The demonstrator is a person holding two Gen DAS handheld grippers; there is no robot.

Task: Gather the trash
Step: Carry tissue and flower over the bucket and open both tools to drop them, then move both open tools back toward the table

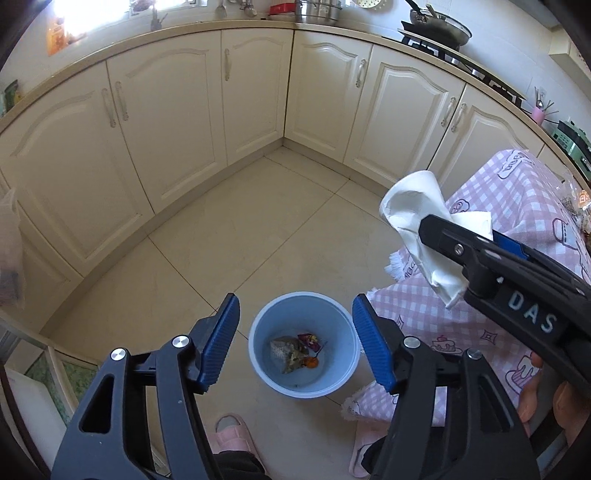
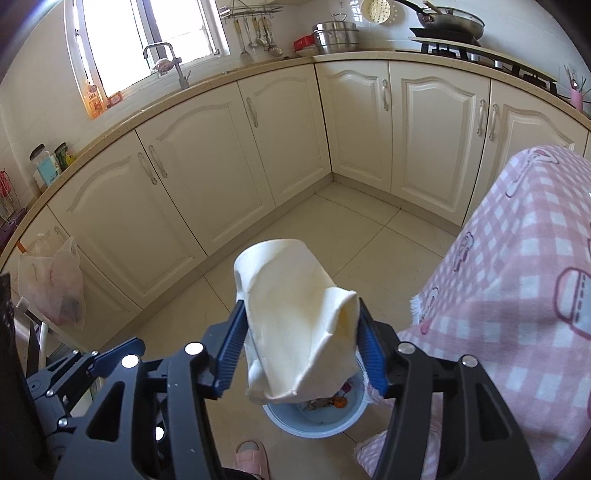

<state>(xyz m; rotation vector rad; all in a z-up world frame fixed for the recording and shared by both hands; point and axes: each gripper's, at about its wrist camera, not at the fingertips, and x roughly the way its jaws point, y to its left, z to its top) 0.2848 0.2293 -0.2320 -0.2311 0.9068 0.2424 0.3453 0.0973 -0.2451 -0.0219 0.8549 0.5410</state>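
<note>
A blue trash bin (image 1: 258, 354) stands on the tile floor beside a table with a pink checked cloth (image 1: 517, 192); food scraps (image 1: 295, 350) lie in its bottom. My left gripper (image 1: 295, 343) is open and empty, above the bin. My right gripper (image 2: 301, 354) is shut on a crumpled white paper napkin (image 2: 295, 317), held above the bin (image 2: 317, 421). In the left wrist view the right gripper (image 1: 454, 225) comes in from the right with the napkin (image 1: 417, 214) over the table's edge.
Cream kitchen cabinets (image 1: 177, 122) run around the corner behind the bin. A plastic bag (image 2: 51, 280) hangs at the left cabinets. A pink slipper (image 1: 232, 435) is on the floor near the bin. Pots and a stove (image 2: 454, 33) sit on the counter.
</note>
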